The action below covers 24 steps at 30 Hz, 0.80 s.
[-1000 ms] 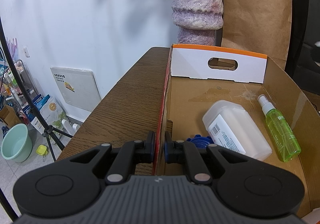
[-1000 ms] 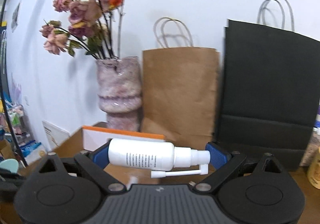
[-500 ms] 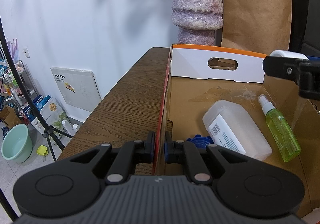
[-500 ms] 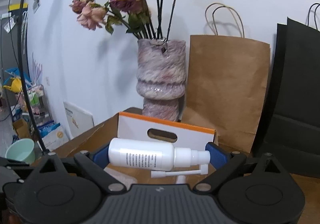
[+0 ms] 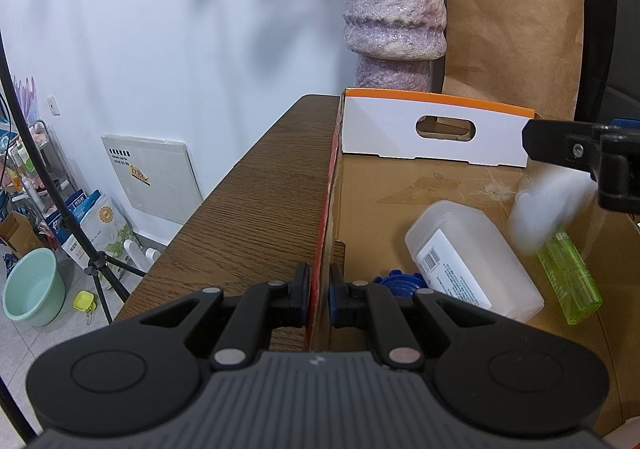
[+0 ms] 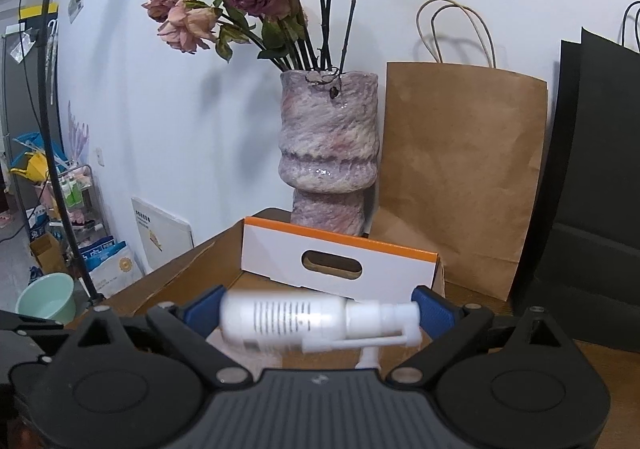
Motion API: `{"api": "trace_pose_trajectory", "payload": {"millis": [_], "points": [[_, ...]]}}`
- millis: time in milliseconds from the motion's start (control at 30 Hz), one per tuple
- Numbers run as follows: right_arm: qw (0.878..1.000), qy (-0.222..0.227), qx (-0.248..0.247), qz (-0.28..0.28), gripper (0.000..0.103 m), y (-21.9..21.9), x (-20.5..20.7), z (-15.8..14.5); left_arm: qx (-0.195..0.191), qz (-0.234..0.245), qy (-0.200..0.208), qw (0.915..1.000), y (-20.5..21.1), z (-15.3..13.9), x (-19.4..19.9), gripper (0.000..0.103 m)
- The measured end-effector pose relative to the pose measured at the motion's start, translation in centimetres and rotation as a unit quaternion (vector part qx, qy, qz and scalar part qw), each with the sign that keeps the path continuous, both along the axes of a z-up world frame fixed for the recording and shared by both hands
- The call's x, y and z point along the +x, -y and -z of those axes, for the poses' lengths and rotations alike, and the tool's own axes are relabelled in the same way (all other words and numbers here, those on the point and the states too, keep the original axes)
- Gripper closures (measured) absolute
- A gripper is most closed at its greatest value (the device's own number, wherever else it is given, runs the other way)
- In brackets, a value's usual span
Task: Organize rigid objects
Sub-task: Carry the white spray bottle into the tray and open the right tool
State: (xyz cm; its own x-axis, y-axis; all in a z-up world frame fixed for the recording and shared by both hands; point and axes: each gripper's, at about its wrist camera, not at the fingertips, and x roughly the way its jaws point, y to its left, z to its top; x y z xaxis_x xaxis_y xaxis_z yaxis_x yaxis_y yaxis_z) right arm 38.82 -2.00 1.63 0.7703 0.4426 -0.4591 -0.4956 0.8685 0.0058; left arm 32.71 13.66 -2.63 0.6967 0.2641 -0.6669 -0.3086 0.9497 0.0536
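Note:
My left gripper (image 5: 319, 287) is shut on the left wall of the cardboard box (image 5: 325, 209). Inside the box lie a translucent white container (image 5: 472, 261), a green spray bottle (image 5: 570, 273) and a blue object (image 5: 396, 277). My right gripper (image 6: 316, 315) is over the box with its jaws apart. The white spray bottle (image 6: 296, 319) is blurred between them, dropping. In the left wrist view it is a white blur (image 5: 540, 213) just below the right gripper (image 5: 580, 157).
A purple vase (image 6: 330, 153) with dried roses stands behind the box, beside a brown paper bag (image 6: 460, 173) and a black bag (image 6: 596, 201). The wooden table (image 5: 248, 217) drops off at its left edge to a floor with a tripod and a green basin (image 5: 32, 289).
The right gripper moved left over the box and its jaws opened. The white spray bottle left its grip and is falling. The left gripper has not moved.

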Motion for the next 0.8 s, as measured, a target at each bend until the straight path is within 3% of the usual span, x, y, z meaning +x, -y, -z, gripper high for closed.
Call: {"api": "trace_pose_trajectory", "payload": {"millis": [800], "points": [[0.999, 0.008, 0.008, 0.031, 0.000, 1.4, -0.3, -0.3, 0.001, 0.000, 0.000, 1.0000, 0.1, 0.0, 0.0, 0.093]]}}
